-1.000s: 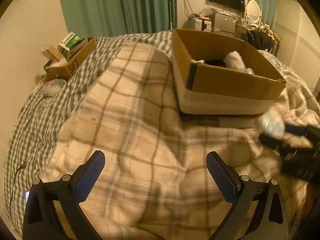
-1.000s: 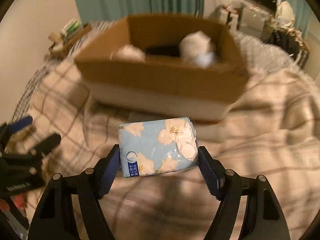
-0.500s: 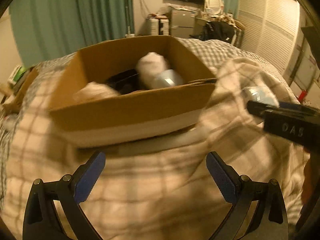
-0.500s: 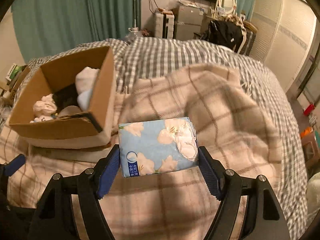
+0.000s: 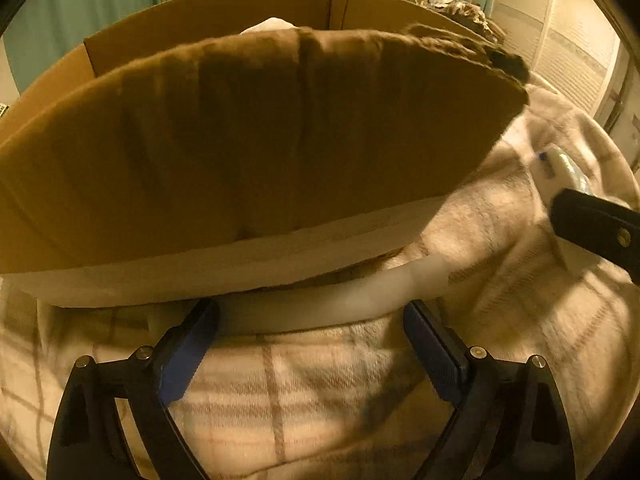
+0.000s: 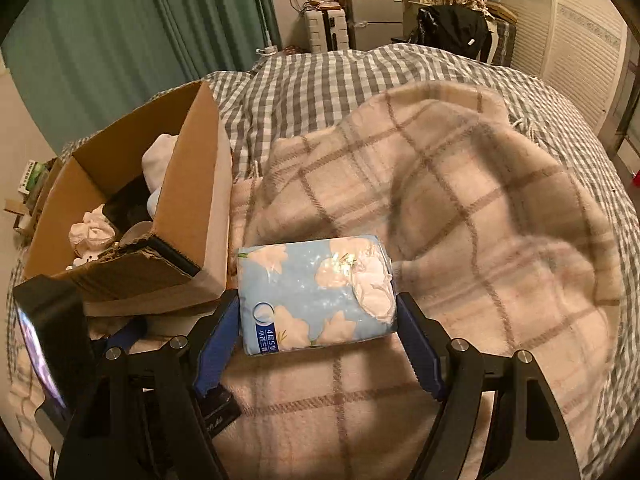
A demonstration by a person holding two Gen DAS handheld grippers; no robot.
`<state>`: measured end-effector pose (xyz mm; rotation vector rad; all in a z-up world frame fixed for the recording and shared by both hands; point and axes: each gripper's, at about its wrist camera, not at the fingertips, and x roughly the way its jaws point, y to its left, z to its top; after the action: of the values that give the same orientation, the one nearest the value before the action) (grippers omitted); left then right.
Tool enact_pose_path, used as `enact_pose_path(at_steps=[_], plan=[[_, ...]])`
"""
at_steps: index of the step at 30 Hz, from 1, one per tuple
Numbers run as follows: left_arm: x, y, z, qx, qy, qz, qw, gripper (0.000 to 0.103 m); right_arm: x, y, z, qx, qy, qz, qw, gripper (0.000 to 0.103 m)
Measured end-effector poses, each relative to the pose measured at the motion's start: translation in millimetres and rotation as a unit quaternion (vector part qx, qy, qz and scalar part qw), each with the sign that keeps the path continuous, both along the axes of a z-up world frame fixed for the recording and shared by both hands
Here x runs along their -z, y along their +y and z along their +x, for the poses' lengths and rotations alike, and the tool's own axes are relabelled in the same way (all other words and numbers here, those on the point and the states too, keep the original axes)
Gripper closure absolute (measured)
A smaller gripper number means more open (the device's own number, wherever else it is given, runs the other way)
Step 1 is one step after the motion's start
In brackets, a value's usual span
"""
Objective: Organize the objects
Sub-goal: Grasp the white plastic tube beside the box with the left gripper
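My right gripper [image 6: 316,316] is shut on a light blue tissue pack with a flower print [image 6: 316,292] and holds it above the plaid blanket [image 6: 460,208]. The pack's edge also shows in the left wrist view [image 5: 560,168]. A cardboard box [image 6: 188,200] stands to its left with white cloths [image 6: 90,232] and dark items inside. My left gripper [image 5: 312,332] is open and empty, close against the box's near wall [image 5: 256,152], with its fingertips beside a white flat thing [image 5: 340,300] under the box.
The bed has a grey checked cover [image 6: 340,76] under the blanket. Green curtains [image 6: 140,28] hang behind. A small fridge [image 6: 376,16], a suitcase and a dark bag stand at the far wall. The left gripper's body [image 6: 52,344] is at the lower left.
My left gripper has moved in close to the box until its wall fills the view. My right gripper has swung right, away from the box, with the tissue pack still in it.
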<state>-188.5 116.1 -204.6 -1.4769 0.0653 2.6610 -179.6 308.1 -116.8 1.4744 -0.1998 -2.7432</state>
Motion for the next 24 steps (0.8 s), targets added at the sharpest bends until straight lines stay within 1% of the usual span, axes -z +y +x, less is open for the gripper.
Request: enact_pose_path(at_steps=[2,4,5,7,9,10,12,13,14,15,18,22,24], plan=[[0.5,-1.3,-1.6,-0.002,0.000,0.004,1.0000,0.010,0.4,-0.4,0.8,0.001,-0.001,-0.004,1.000,0.028],[0.3,-5.6,-1.4,-0.003,-0.002,0.016,0.9999,0.021,1.2,-1.5,3.0,0.001,-0.003,-0.002,1.000,0.028],[0.2,-8.1,-1.6,-0.001,-0.004,0.027,0.9996,0.031,1.2,-1.8,3.9,0.001,-0.003,-0.001,1.000,0.028],[0.2,-15.7,-1.8,-0.008,-0.007,0.046,0.9989,0.036,1.0,-2.2,5.4,0.004,-0.003,0.002,1.000,0.028],[-1.3,-21.6,-0.1,-0.015,-0.005,0.054,0.9984,0.049,0.8,-1.4,7.3,0.005,-0.002,0.001,1.000,0.028],[-1.7,-24.0,0.8,-0.017,-0.005,0.057,0.9982,0.052,0.4,-0.5,7.8,0.006,-0.002,0.000,1.000,0.028],[-1.9,-30.7,2.2,-0.026,-0.006,0.061,0.9978,0.074,0.1,1.0,9.6,0.008,-0.002,-0.001,1.000,0.028],[-0.4,-35.1,2.2,-0.030,-0.013,0.063,0.9975,0.076,0.1,1.9,9.7,0.008,-0.002,-0.002,1.000,0.028],[-1.2,-39.5,3.3,-0.031,-0.014,0.075,0.9966,0.081,-0.2,2.5,10.4,0.008,-0.001,-0.002,1.000,0.028],[-2.2,-41.2,4.4,-0.031,-0.013,0.078,0.9964,0.086,-0.7,2.5,10.6,0.007,-0.001,-0.002,1.000,0.028],[-9.0,-44.4,10.6,-0.025,-0.005,0.082,0.9963,0.090,-2.0,3.4,12.1,0.007,0.001,-0.002,1.000,0.028],[-22.5,-45.6,22.7,-0.021,0.012,0.082,0.9963,0.091,-6.1,3.9,15.7,0.006,0.007,-0.002,1.000,0.028],[-29.2,-45.8,28.2,-0.019,0.013,0.079,0.9966,0.092,-10.1,4.6,18.4,0.005,0.011,-0.001,1.000,0.028]])
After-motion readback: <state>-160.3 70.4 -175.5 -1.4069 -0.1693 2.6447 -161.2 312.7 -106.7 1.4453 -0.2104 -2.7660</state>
